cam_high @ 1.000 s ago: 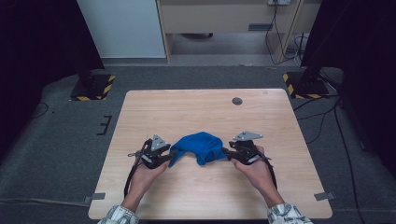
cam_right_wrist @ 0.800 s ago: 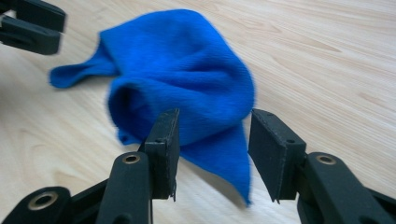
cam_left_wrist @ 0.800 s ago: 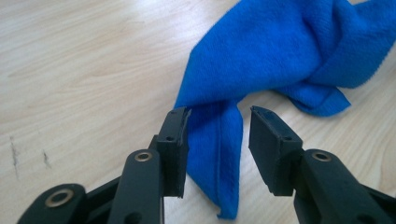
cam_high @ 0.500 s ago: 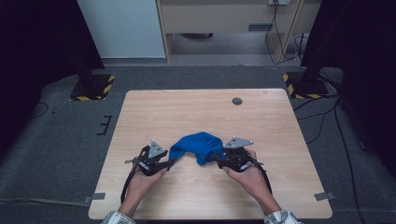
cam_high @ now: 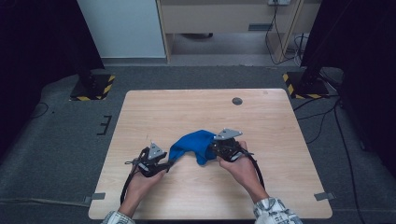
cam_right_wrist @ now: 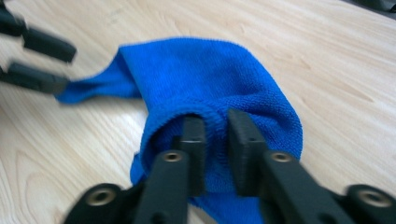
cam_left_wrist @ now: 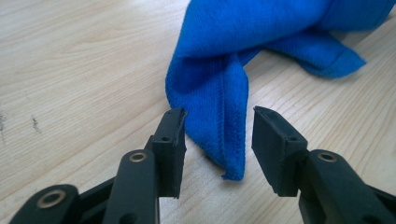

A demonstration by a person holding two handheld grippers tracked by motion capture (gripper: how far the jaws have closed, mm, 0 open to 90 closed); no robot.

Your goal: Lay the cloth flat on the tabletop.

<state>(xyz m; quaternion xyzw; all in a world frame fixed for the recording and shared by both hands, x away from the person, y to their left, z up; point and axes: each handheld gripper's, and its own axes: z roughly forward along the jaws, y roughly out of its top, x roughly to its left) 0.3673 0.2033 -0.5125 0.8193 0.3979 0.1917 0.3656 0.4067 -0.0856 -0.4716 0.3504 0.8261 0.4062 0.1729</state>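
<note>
A blue cloth lies bunched on the wooden table, near the front. My right gripper grips its right side. In the right gripper view its jaws have just been closing and now pinch a raised fold of the cloth between the pads. My left gripper is at the cloth's left tip. In the left gripper view its jaws stand apart on either side of a hemmed corner of the cloth, with a gap at the right pad. The left gripper also appears blurred in the right gripper view.
A round dark grommet sits in the table top at the back right. Two black stands with yellow-black striped bases flank the table on the grey floor. Cables run along the floor at the right.
My right hand has moved left toward the middle and its jaws have closed on a fold of the cloth, bunching it. The left hand has hardly moved.
</note>
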